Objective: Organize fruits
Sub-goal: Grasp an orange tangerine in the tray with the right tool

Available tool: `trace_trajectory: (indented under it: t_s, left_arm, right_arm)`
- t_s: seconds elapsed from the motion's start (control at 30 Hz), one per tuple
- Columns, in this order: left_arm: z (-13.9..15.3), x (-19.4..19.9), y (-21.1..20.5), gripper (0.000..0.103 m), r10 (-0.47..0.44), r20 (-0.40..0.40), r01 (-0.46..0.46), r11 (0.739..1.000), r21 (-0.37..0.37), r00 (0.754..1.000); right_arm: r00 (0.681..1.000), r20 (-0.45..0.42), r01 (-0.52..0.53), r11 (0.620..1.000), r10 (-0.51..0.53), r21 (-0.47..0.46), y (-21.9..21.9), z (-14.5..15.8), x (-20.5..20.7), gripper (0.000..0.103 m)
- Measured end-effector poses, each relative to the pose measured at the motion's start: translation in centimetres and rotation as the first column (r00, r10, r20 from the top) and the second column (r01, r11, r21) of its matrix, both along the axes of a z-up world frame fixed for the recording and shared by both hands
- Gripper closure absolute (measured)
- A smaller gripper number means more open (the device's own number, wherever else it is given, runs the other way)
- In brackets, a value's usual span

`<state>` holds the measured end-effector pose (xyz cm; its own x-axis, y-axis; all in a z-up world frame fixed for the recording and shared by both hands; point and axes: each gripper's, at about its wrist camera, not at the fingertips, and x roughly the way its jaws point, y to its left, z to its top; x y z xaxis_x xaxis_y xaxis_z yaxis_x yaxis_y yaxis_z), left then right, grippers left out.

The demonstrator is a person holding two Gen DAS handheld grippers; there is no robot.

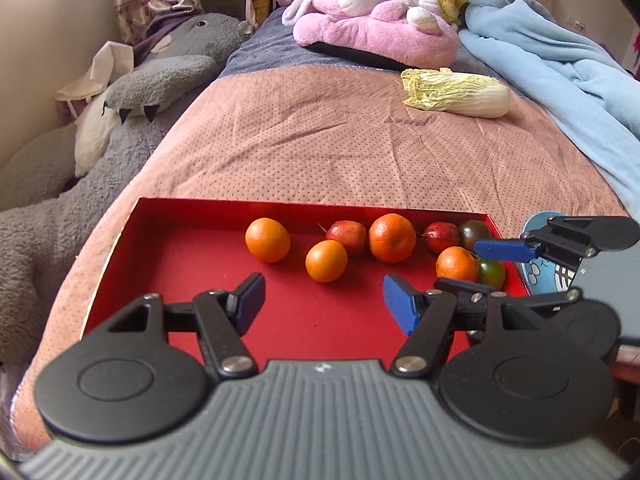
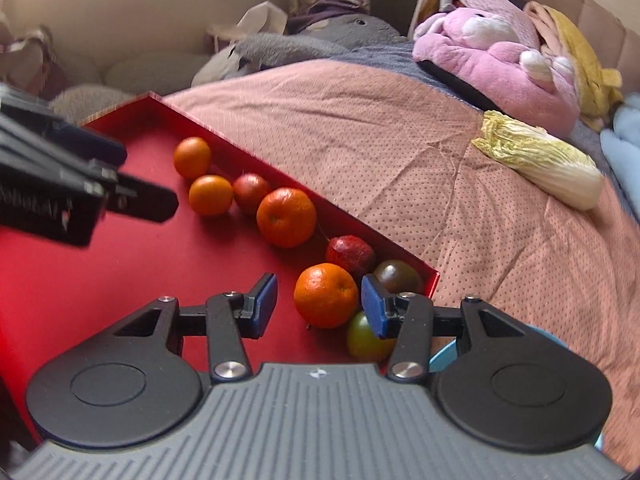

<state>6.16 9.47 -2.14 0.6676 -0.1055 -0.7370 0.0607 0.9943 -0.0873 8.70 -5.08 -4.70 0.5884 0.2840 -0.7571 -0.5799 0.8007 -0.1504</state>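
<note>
A red tray (image 1: 168, 248) lies on the pink bedcover with several oranges, two red fruits and two tomatoes along its far side. My left gripper (image 1: 325, 303) hangs open over bare tray floor, just short of an orange (image 1: 326, 261); from the right wrist it shows at the left (image 2: 132, 176). My right gripper (image 2: 319, 305) is open at the tray's right corner, with an orange (image 2: 326, 295) between its fingers and a gap at the left pad. A green tomato (image 2: 366, 340) lies under its right finger. The left wrist view shows the right gripper (image 1: 480, 268) astride that orange (image 1: 457, 264).
A napa cabbage (image 1: 456, 92) lies on the bedcover beyond the tray. A blue dish (image 1: 536, 272) sits just right of the tray. A pink plush (image 1: 372, 20) and blue blanket (image 1: 560, 60) are at the back, a grey plush (image 1: 120, 120) at the left.
</note>
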Motion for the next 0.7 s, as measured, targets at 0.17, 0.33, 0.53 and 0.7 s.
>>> trace_trajectory:
  t_s: [0.17, 0.33, 0.53, 0.7]
  left_arm:
    - [-0.7, 0.9, 0.4, 0.035, 0.017, -0.031, -0.018, 1.000, -0.009, 0.999]
    - [-1.5, 1.7, -0.3, 0.035, 0.009, -0.055, -0.007, 1.000, 0.028, 0.998]
    - [-2.9, 3.1, -2.3, 0.036, -0.034, -0.069, 0.044, 0.989, 0.140, 0.997]
    - [-3.9, 4.5, -3.3, 0.045, -0.053, -0.079, 0.069, 0.974, 0.218, 0.995]
  right_arm:
    - [0.996, 0.052, -0.066, 0.991, 0.073, -0.114, 1.0, -1.3, -0.2, 0.061]
    - [0.998, 0.049, -0.029, 0.999, 0.030, -0.022, -0.2, -0.2, -0.3, 0.062]
    - [0.998, -0.056, -0.016, 0.981, 0.027, 0.194, -1.9, 2.5, -2.5, 0.062]
    - [0.993, -0.120, 0.018, 0.963, 0.015, 0.270, -3.1, 2.8, -4.5, 0.062]
